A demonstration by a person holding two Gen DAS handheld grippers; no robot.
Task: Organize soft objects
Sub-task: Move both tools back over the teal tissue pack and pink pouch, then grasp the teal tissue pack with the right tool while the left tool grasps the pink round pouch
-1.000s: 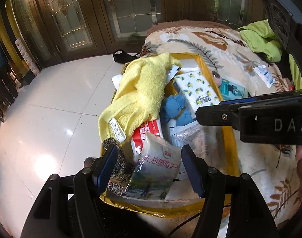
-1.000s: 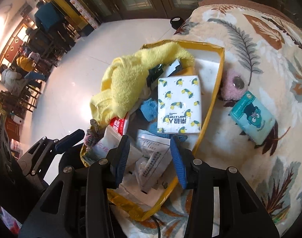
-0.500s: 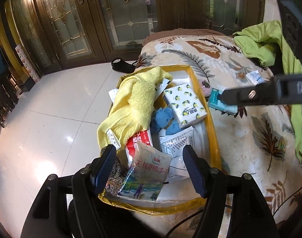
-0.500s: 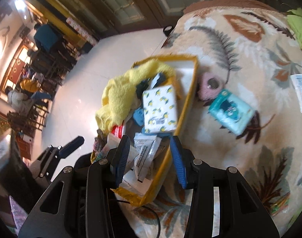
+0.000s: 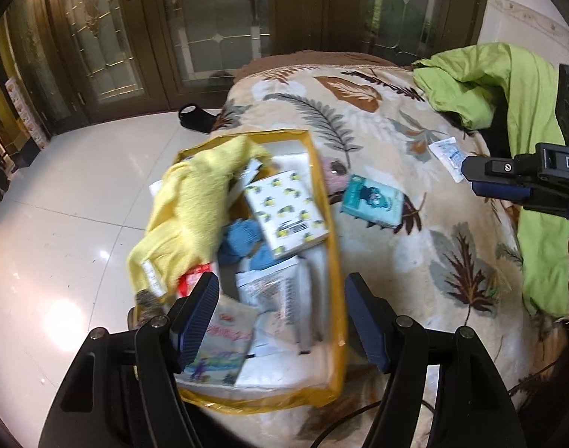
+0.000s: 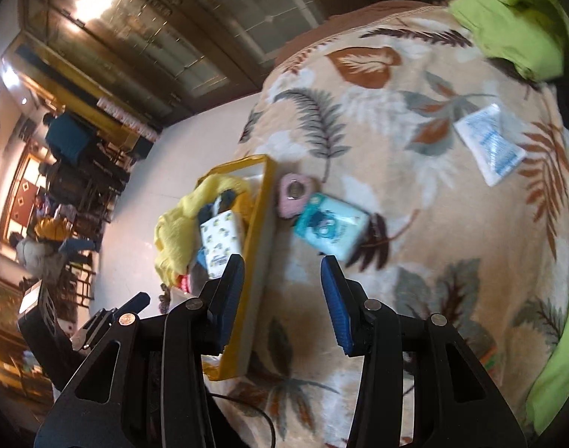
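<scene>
The leaf-print blanket (image 6: 415, 224) carries everything. On it, at its edge above the tiled floor (image 5: 52, 224), sits my yellow box (image 5: 336, 261), overfilled: a yellow towel (image 5: 194, 205) hangs over its wall.

Risk: a careless insertion could push the towel or the lemon-print tissue pack (image 5: 286, 212) out onto the floor.

My left gripper (image 5: 282, 321) stands wide apart over the box's near end, holding nothing. My right gripper (image 6: 282, 298) has just been opening; nothing lies between its jaws.

The teal tissue pack (image 6: 331, 226) lies ahead of the right fingertips, just outside the box, touching a pink fuzzy item (image 6: 295, 196). A white sachet (image 6: 489, 145) lies well apart.
</scene>
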